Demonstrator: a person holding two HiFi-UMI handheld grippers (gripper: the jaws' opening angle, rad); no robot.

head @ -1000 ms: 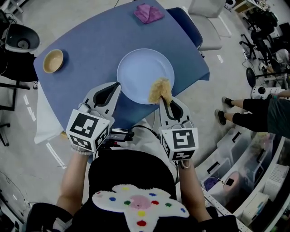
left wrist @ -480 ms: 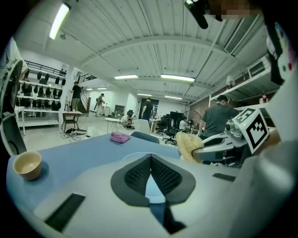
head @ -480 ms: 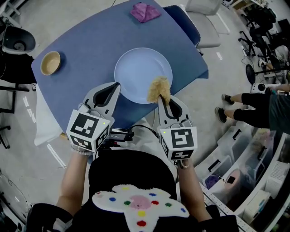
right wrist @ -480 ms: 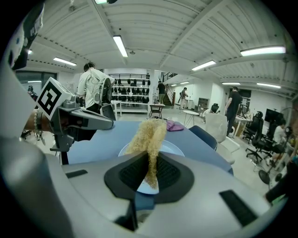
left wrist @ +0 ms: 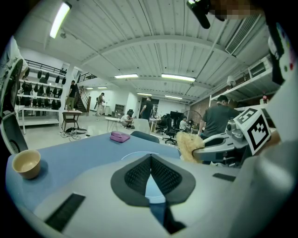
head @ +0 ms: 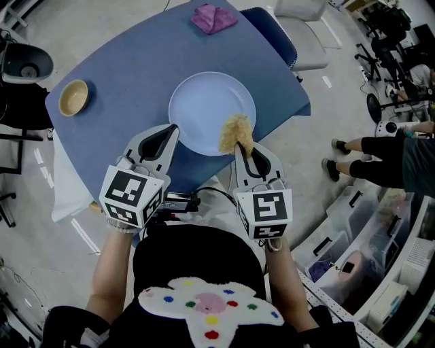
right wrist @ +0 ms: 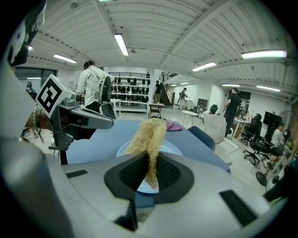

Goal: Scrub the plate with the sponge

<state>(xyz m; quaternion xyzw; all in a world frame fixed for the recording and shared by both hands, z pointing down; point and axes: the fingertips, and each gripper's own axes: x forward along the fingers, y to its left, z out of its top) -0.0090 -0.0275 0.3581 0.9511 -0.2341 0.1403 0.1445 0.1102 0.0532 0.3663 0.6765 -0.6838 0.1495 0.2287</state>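
Observation:
A pale blue plate (head: pixel 207 109) lies on the blue table (head: pixel 129 68), near its front edge. My right gripper (head: pixel 236 145) is shut on a tan, fuzzy sponge (head: pixel 234 132) that hangs over the plate's near right rim. In the right gripper view the sponge (right wrist: pixel 149 135) sticks up from between the shut jaws, with the plate (right wrist: pixel 171 148) behind it. My left gripper (head: pixel 173 127) is shut with nothing in it, its tips at the plate's near left rim. The left gripper view shows the plate (left wrist: pixel 139 155) just past its jaws and the sponge (left wrist: pixel 188 145) to the right.
A small tan bowl (head: pixel 73 97) stands at the table's left end and a purple cloth (head: pixel 212 16) lies at the far edge. A dark chair (head: pixel 275 30) stands beyond the table's right corner. People's legs (head: pixel 367 160) are at the right, with storage bins (head: pixel 367 258) on the floor.
The right gripper and sponge have shifted slightly left along the plate's near rim. The left gripper has stayed in place.

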